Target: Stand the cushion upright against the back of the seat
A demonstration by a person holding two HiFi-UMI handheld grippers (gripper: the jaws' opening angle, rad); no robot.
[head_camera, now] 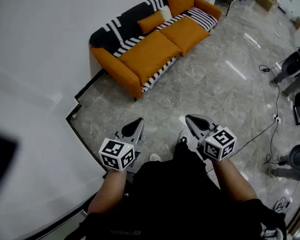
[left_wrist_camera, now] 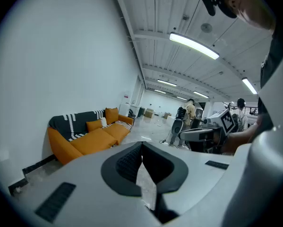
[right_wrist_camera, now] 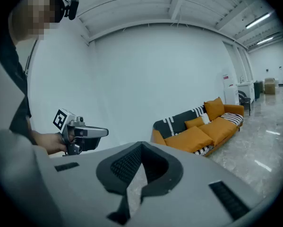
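An orange sofa [head_camera: 155, 51] with a black-and-white striped throw stands against the white wall, a few steps ahead of me. A small orange cushion [head_camera: 151, 21] lies low at the back of its seat. A bigger orange cushion [head_camera: 180, 0] stands upright near the far armrest. My left gripper [head_camera: 137, 120] and right gripper [head_camera: 190, 118] are held side by side over the floor, far from the sofa, both shut and empty. The left gripper view shows the sofa [left_wrist_camera: 91, 138] and small cushion [left_wrist_camera: 94, 125] beyond its shut jaws. The right gripper view shows the small cushion [right_wrist_camera: 194, 122] too.
Grey marble floor lies between me and the sofa. A black skirting step [head_camera: 77, 109] juts out at the wall on the left. Cables [head_camera: 275, 116] and wheeled equipment [head_camera: 290, 64] sit at the right. People [left_wrist_camera: 191, 110] stand far down the hall.
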